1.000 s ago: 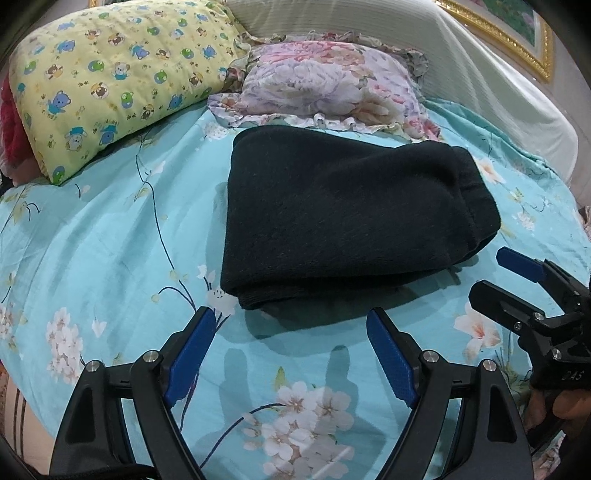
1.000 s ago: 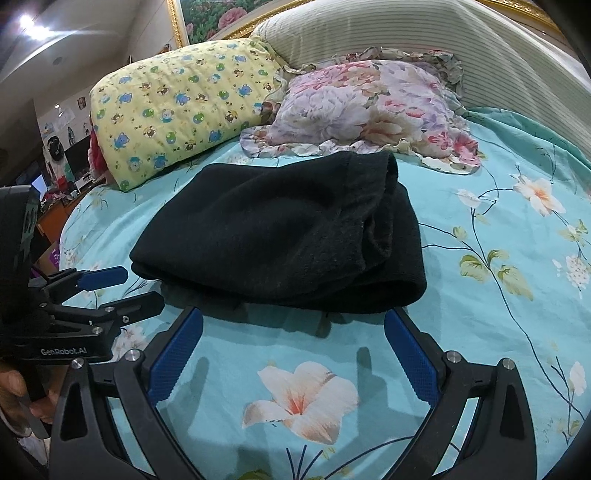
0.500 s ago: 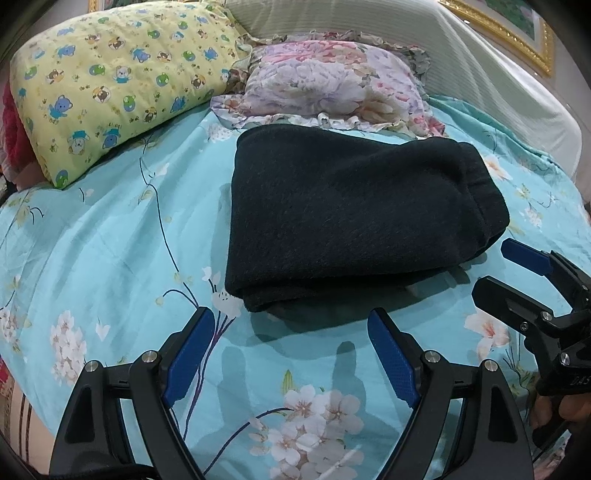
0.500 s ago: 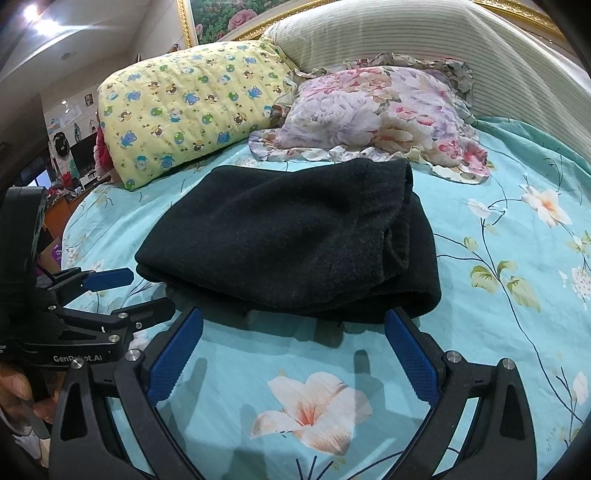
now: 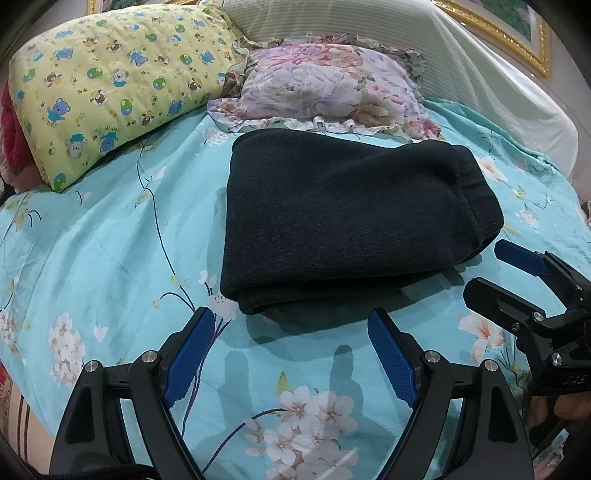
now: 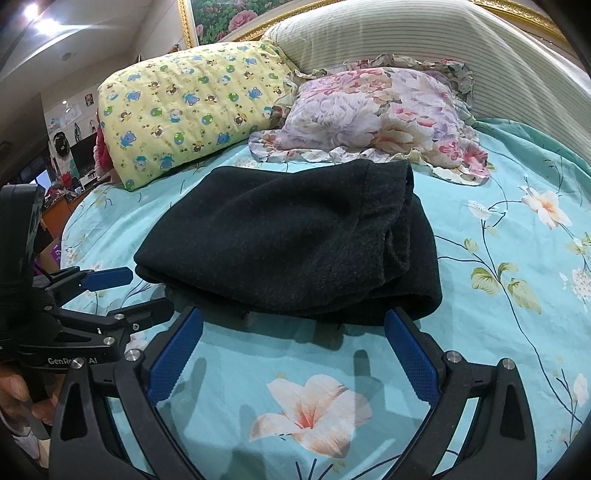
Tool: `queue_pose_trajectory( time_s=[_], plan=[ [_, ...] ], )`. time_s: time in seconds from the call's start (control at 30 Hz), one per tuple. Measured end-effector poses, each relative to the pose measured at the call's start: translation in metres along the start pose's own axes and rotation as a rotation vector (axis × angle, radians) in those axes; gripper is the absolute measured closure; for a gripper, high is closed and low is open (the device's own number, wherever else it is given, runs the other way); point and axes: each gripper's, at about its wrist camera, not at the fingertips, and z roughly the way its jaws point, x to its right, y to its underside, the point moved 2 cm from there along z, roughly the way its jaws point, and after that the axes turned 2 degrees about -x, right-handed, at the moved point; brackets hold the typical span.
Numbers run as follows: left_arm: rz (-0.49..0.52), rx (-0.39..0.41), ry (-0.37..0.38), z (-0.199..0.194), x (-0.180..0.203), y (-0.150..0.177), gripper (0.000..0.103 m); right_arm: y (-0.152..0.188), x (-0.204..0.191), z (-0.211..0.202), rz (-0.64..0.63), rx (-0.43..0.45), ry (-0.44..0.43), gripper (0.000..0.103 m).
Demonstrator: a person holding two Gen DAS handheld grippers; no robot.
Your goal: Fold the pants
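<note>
You're working over a bed covered by a turquoise sheet (image 5: 110,229) printed with pale blossoms; a striped headboard cushion (image 6: 461,48) curves behind it, a gilt-framed flower painting (image 6: 218,14) hangs above, and cluttered shelves show dimly at the far left of the right wrist view. A yellow bear-print pillow (image 5: 110,85) and a frilled floral pillow (image 5: 332,92) lie at the head of the bed, the floral one just beyond the black pants (image 5: 343,221). The pants lie folded into a thick rectangle mid-bed, nothing on top of them. Your left gripper (image 5: 291,350) hovers just short of their near edge, fingers wide apart and holding nothing. Your right gripper (image 6: 295,350) sits likewise, jaws spread, the near fold just ahead of its tips
</note>
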Motion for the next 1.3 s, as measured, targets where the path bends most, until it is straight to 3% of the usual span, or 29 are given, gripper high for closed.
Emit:
queue_pose_trajectory(
  time_s=[1.3],
  plan=[
    [0.009, 0.026, 0.004, -0.0087, 0.0038, -0.0024, 0.017, -0.0057, 0.0004, -0.0084, 0.007, 0.031, 0.001, 0.004]
  ],
)
